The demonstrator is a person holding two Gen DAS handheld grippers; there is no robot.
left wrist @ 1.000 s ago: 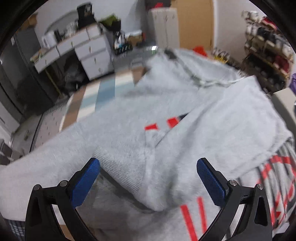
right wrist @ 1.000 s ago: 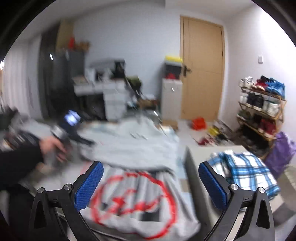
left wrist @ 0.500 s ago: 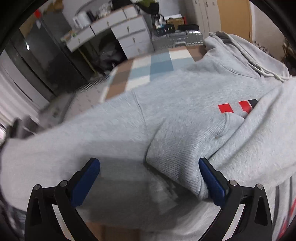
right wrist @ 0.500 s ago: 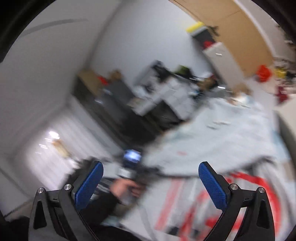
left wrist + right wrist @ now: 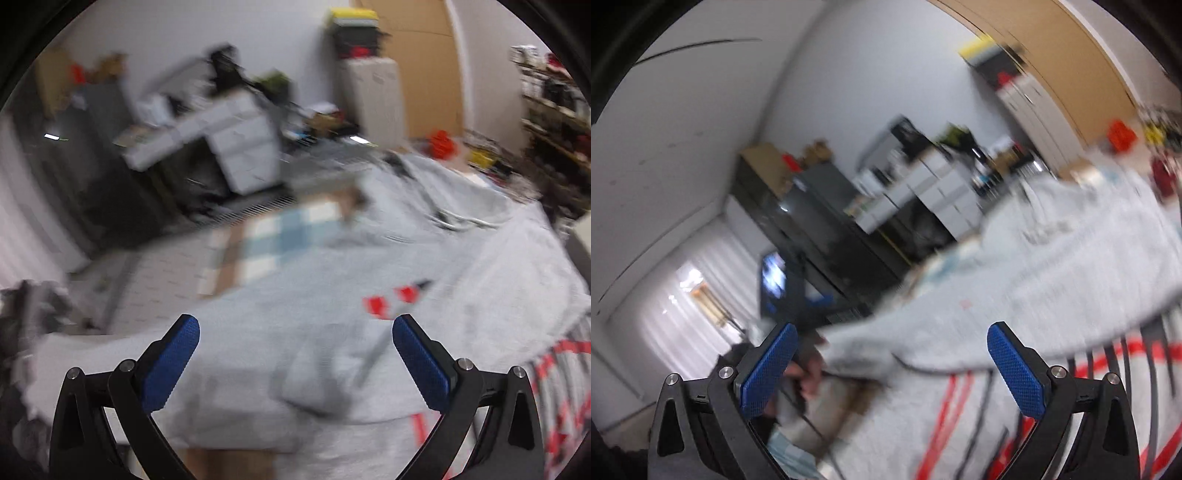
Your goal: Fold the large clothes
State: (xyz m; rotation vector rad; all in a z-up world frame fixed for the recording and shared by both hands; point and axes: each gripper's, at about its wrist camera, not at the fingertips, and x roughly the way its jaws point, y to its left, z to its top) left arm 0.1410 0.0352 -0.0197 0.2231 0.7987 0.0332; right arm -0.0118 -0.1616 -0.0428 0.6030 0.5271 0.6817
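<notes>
Right wrist only, hand (image 5: 809, 376), red-striped garment (image 5: 960, 413)

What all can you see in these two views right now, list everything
hoodie: one, grey with red marks, spread on the table, sleeve folded across its front
striped cloth: one, grey with red and black lines, under the hoodie's near edge
table: one, checked blue and brown top, beneath the clothes
drawers: one unit, white, by the far wall
door: one, tan, far right
shoe rack: one, blurred, right edge
left gripper: blue pads, open, above the hoodie
right gripper: blue pads, open
hand: one, blurred, behind the right gripper's left finger
</notes>
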